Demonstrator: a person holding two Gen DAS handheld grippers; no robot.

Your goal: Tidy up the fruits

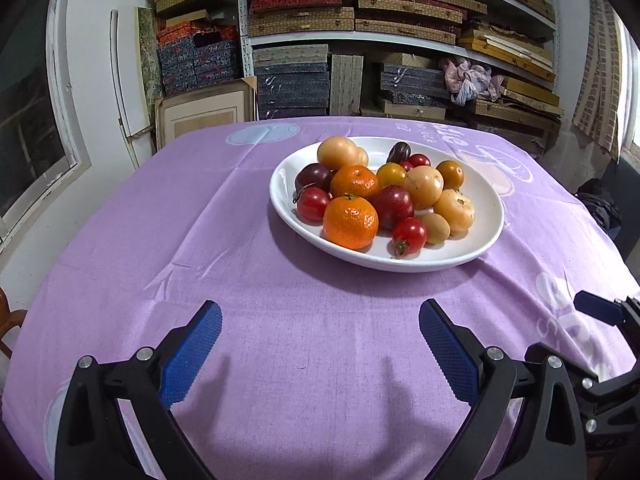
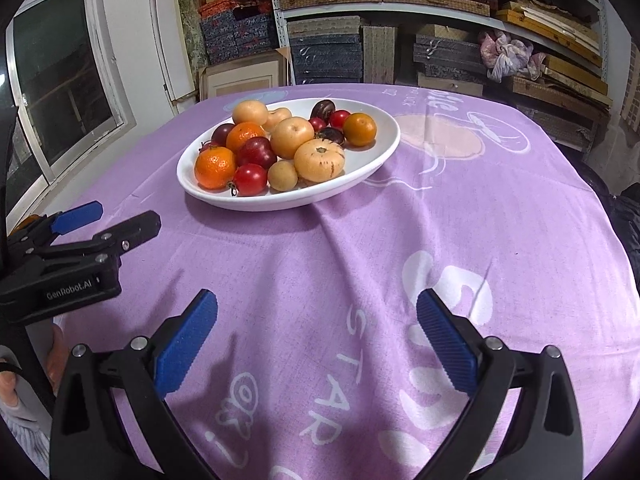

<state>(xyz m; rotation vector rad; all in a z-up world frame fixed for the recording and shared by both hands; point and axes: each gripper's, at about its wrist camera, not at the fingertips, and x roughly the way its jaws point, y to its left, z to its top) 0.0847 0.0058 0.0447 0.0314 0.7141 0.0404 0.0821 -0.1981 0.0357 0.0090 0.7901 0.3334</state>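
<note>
A white oval plate [image 1: 486,236] stands on the purple tablecloth, also in the right wrist view [image 2: 384,148]. It holds mandarins [image 1: 350,222], red tomatoes [image 1: 409,235], dark plums [image 1: 393,205] and pale yellow fruits [image 1: 454,211]. The same pile shows in the right wrist view: a mandarin [image 2: 215,167], a tomato [image 2: 250,179], a pale ribbed fruit [image 2: 319,160]. My left gripper [image 1: 320,328] is open and empty, above the cloth short of the plate. My right gripper [image 2: 317,320] is open and empty, nearer and to the right of the plate.
The right gripper shows at the right edge of the left wrist view [image 1: 600,312]; the left gripper shows at the left of the right wrist view [image 2: 76,240]. Shelves of boxes [image 1: 360,20] stand behind the table. A window [image 2: 64,92] is at left.
</note>
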